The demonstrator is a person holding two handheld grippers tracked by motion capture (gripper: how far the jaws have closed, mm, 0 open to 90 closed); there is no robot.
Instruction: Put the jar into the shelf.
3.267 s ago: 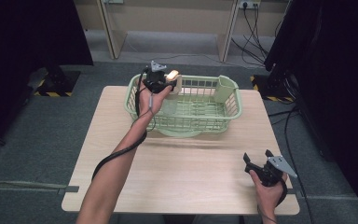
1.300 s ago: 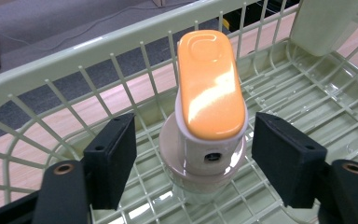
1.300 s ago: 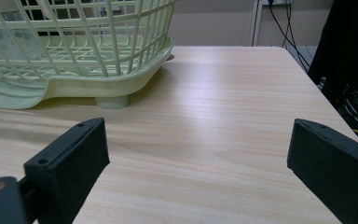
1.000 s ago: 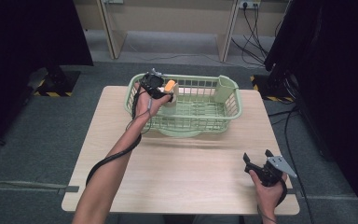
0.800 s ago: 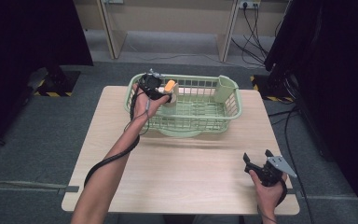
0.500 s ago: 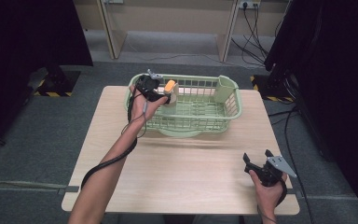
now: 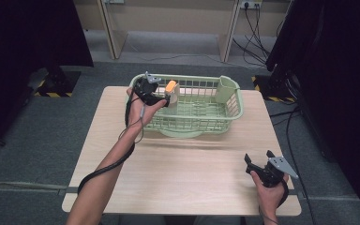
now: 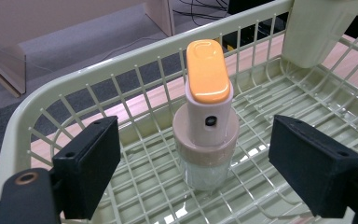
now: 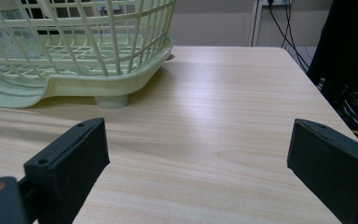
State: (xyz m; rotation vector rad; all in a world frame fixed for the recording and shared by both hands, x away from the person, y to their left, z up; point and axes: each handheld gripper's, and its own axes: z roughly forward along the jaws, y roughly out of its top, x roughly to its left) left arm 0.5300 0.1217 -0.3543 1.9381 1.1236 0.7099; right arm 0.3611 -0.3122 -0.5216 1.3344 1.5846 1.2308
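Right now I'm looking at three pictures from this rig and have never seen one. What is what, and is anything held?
No robot here: a person holds a handheld two-jaw gripper in each hand at a wooden table. The high view looks down from above; the other two come from cameras riding on each gripper, looking along its black jaws.

A green wire basket sits on the table's far side. Inside it stands a small clear bottle with an orange cap, upright near the left wall.

The left gripper has just been opening: its jaws stand either side of the bottle, apart from it. The right gripper rests open over bare table. Nothing is held.
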